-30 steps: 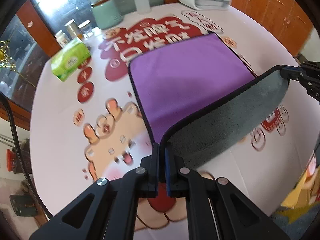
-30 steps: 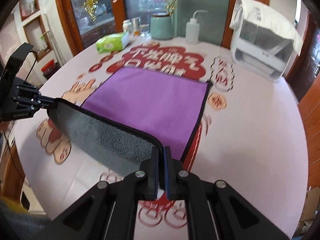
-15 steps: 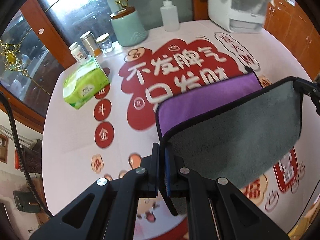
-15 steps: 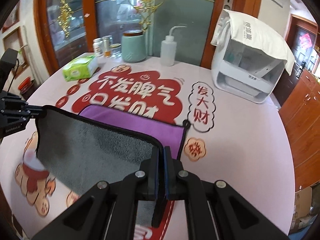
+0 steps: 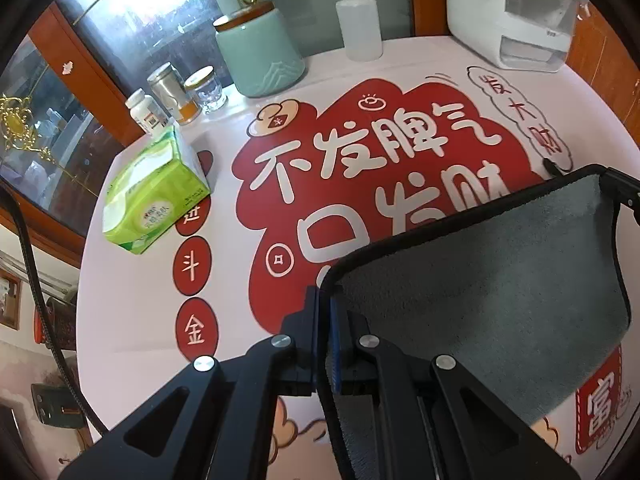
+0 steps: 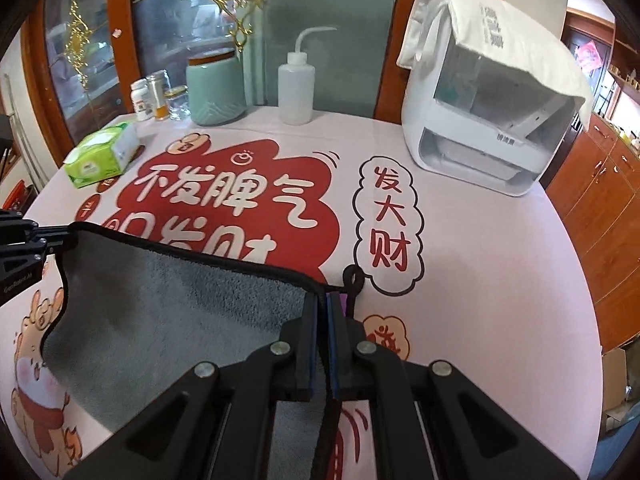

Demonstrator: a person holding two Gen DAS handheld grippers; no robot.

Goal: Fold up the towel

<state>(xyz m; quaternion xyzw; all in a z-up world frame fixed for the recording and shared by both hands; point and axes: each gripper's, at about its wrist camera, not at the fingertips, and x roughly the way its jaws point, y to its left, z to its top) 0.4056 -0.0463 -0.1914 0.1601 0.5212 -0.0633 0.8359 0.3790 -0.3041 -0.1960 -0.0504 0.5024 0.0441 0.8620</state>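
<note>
Since earlier, both tongs carried the towel (image 5: 500, 280) edge forward, hiding purple. Left tongs (image 5: 324, 300) and right tongs (image 6: 322, 304) pinch corners above the bench (image 6: 480, 260). First fold; next lower, align, release.

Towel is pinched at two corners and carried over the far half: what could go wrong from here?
1. The left claw and right claw each pinch only the towel's black hem; a slip would drop a corner and skew the fold.
2. The hanging loop lies past the right corner, so the edges may land misaligned.
3. The grey flap sags between the claws and might crease on landing.
</note>
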